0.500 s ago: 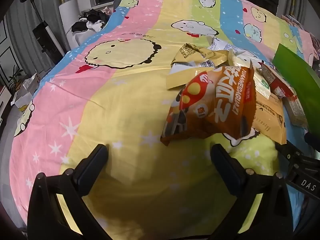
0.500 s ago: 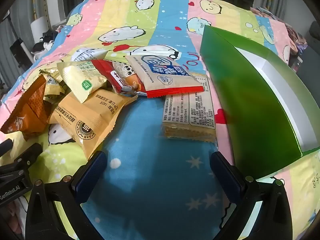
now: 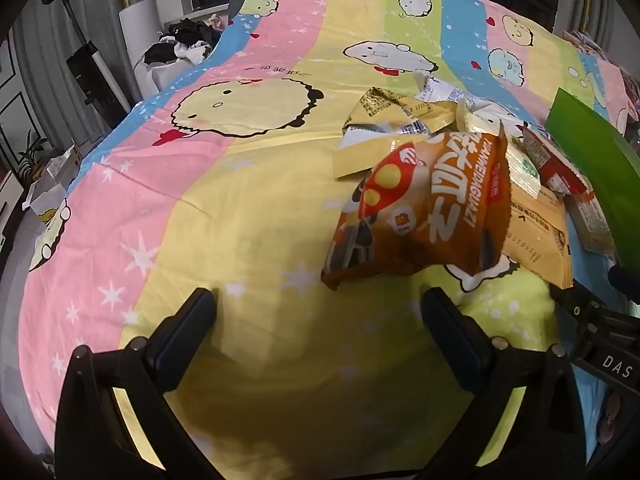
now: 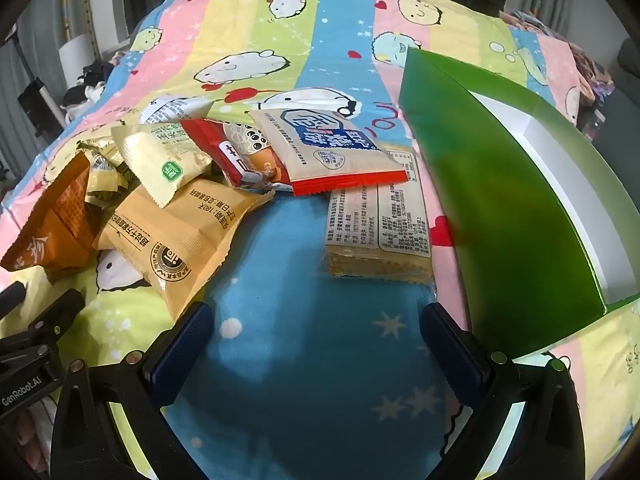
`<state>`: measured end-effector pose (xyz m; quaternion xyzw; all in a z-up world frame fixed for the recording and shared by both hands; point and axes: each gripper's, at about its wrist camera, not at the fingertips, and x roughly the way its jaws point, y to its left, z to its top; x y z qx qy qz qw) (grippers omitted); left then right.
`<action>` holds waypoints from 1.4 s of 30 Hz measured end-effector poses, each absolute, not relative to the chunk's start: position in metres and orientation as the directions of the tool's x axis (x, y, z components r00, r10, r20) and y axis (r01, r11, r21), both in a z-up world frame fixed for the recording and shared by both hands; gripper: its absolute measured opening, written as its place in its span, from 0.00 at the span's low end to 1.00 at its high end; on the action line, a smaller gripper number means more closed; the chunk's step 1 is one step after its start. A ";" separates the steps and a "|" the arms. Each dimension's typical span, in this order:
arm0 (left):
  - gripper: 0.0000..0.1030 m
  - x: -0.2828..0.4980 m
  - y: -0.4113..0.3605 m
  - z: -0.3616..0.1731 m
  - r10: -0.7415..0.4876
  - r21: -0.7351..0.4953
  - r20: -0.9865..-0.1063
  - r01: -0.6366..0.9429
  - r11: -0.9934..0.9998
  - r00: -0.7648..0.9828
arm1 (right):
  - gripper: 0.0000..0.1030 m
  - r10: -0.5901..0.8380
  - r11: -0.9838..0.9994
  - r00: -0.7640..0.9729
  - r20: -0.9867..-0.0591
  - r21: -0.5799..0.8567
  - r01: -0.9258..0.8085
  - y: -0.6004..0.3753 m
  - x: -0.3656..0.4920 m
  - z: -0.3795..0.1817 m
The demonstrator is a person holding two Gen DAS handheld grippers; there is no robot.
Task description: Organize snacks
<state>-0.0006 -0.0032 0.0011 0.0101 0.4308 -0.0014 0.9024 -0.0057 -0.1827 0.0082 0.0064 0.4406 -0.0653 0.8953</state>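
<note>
Two grippers: both hang over a bed [image 3: 248, 216] spread with a striped cartoon sheet.
Left gripper [image 3: 320, 312]: jaws wide open, nothing between them, only yellow sheet beneath.
Right gripper [image 4: 316, 326]: jaws wide open and empty, over a blue stripe of the sheet.
Snack heap: packets lie in a loose pile between the two grippers, overlapping one another.
Orange bag [image 3: 424, 204]: nearest the left gripper, just ahead and to the right of its jaws, propped up on the packets behind it.
Tan packet [image 4: 176, 240]: lies flat at the near edge of the heap, its corner just beside the right gripper's left finger.
Pale yellow packet [image 4: 164, 156]: rests on top of the tan packet.
Red-edged packet [image 4: 324, 152]: lies on top of a red packet [image 4: 224, 152] and overlaps the far end of the cracker pack.
Cracker pack [image 4: 378, 232]: clear wrapper, label up, straight ahead of the right gripper, just beside the box.
Green box [image 4: 500, 216]: open, white inside, stands at the right of the heap, its tall green wall facing the packets.
Around the bed: a pile of dark clothes [image 3: 184, 40] and an upright vacuum [image 3: 86, 60] at the far left.
</note>
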 end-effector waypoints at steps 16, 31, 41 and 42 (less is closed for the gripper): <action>1.00 -0.002 0.001 0.003 0.003 0.011 -0.777 0.008 1.000 0.629 | 1.00 -0.120 0.991 0.600 -0.791 -0.057 0.122 -0.182 -0.007 0.010; 1.00 -0.002 0.000 0.004 0.001 0.008 -0.780 0.008 1.000 0.626 | 1.00 -0.172 0.978 0.606 -0.776 -0.064 0.196 -0.180 -0.017 0.010; 1.00 -0.001 0.003 0.004 -0.016 -0.009 -0.787 0.014 1.000 0.616 | 1.00 -0.176 0.978 0.607 -0.775 -0.068 0.196 -0.180 -0.021 0.010; 1.00 -0.002 0.003 0.005 -0.018 -0.011 -0.788 0.014 1.000 0.615 | 1.00 -0.176 0.978 0.608 -0.774 -0.068 0.196 -0.180 -0.022 0.010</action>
